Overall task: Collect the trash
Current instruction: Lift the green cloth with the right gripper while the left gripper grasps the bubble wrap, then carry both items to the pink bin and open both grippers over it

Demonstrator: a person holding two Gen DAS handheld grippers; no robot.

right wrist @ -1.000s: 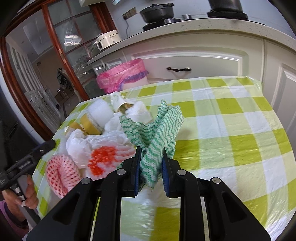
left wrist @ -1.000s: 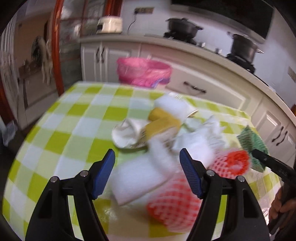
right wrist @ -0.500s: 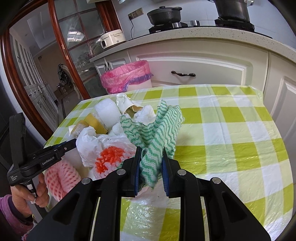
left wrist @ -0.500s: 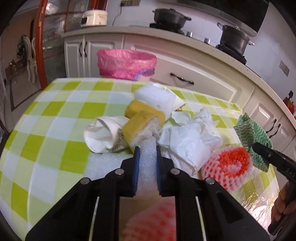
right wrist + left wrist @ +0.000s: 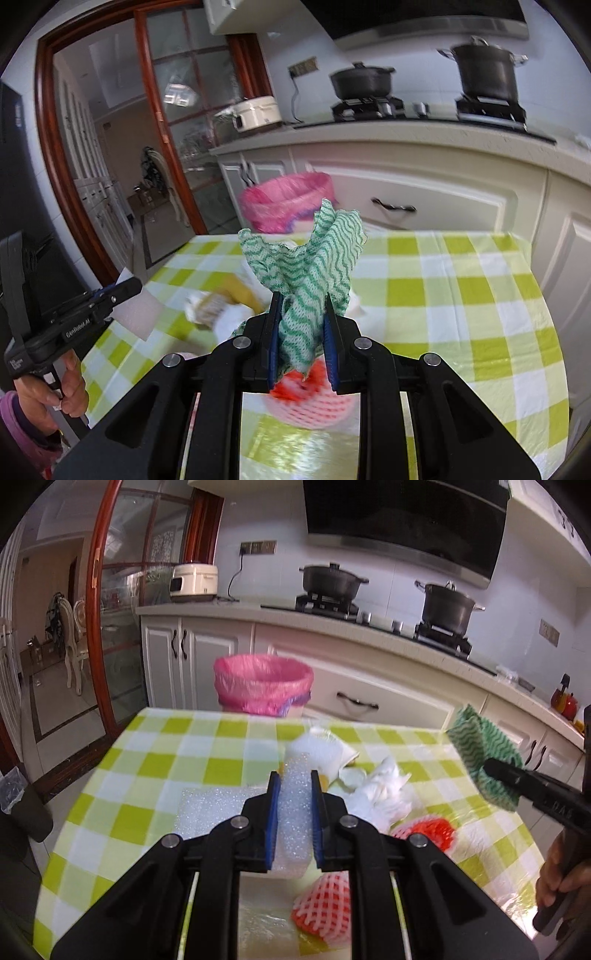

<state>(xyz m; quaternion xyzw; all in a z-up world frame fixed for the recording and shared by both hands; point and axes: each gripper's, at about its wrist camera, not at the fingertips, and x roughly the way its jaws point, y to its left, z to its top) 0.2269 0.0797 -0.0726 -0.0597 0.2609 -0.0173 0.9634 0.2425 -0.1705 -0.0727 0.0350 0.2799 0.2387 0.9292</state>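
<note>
Your left gripper (image 5: 293, 805) is clamped on a white, bubbly foam packing sheet (image 5: 207, 808): the blue pads pinch a folded ridge of it, and the rest spreads out to the left of the fingers, over the green-and-white checked tablecloth (image 5: 155, 764). Your right gripper (image 5: 302, 332) is clamped on a green-and-white wavy-patterned cleaning cloth (image 5: 314, 258), which stands up in a bunch above the fingers.

Straight ahead of both grippers, beyond the far table edge, stands the round bin lined with a pink plastic bag (image 5: 263, 685), in front of white kitchen cabinets (image 5: 369, 698). Between your left gripper and the bin lie a white foam roll (image 5: 317, 751) and, just right of the pads, crumpled white tissue (image 5: 384, 794). Two red-and-white foam fruit nets sit nearer you: one right of the left gripper's fingers (image 5: 430, 830), one below them (image 5: 325, 908), partly covered by the gripper body. In the right wrist view a pink net (image 5: 314, 402) lies under the fingers, and the yellow and white things to their left (image 5: 218, 299) are too blurred to name; they may be sponges.

On the side of the left gripper, seen in the right wrist view, you can read "GenRobot.AI" (image 5: 79, 326); a smaller label lower down is illegible. On the right gripper's side in the left wrist view, the lettering (image 5: 559, 806) is too distorted to read. Your hands are cut off at the frame edges: the left (image 5: 55, 391) with a purple cuff, the right (image 5: 565, 875) mostly in shadow.
</note>
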